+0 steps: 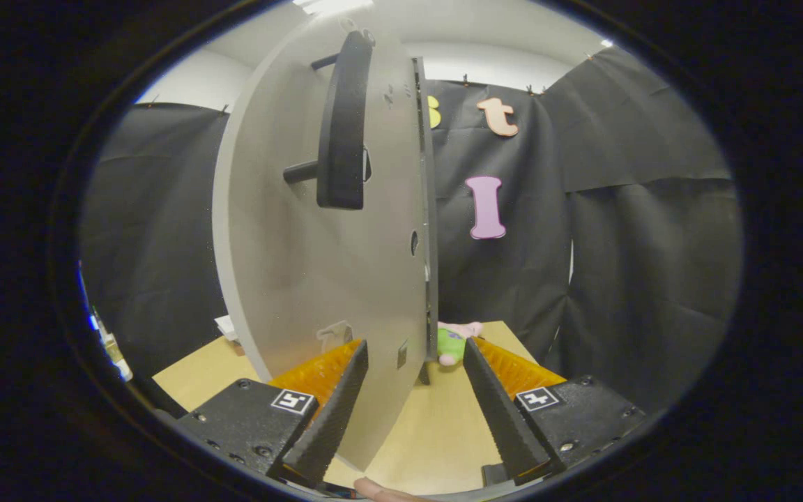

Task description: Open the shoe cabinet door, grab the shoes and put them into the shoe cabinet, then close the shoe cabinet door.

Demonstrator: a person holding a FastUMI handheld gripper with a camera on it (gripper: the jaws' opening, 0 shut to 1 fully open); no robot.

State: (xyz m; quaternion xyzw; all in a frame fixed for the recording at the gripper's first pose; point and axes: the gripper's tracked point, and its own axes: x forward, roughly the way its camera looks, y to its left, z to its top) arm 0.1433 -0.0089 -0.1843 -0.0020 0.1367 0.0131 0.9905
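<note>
My claw [415, 352] stands with its fingers apart, clamped on nothing. The lower edge of the grey shoe cabinet door [304, 244] comes down between them, close against the left finger; whether it touches I cannot tell. The door stands edge-on to me, its dark handle [342, 125] up high on the face. Beyond the fingers, near the far edge of the wooden table [429, 425], lies a small green and pink plush toy [452, 341], partly hidden behind the door.
</note>
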